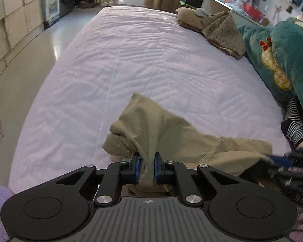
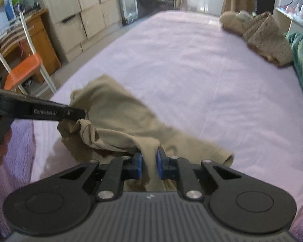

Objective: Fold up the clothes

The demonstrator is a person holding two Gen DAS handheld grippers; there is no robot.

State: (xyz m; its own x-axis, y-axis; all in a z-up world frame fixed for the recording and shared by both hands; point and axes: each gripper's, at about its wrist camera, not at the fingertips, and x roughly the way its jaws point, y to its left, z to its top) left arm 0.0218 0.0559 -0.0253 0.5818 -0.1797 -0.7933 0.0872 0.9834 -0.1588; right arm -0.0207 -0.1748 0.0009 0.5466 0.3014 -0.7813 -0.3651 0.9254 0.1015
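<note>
White lettering reading "GenRobot.AI" is seen on the black arm of the left tool [image 2: 78,114] in the right wrist view. A crumpled olive-tan cotton garment [image 1: 159,129] is held bunched above the near end of the pale lilac quilted bed [image 1: 151,60]. Both the left tool and the right tool [image 2: 149,162] are closed on folds of it.

Bed [image 1: 151,60] with lilac sheet; cardboard boxes [image 2: 74,10] stacked left of it, orange chair [image 2: 23,70] and wooden desk [image 2: 40,36] nearer, glossy floor [image 1: 40,64].
</note>
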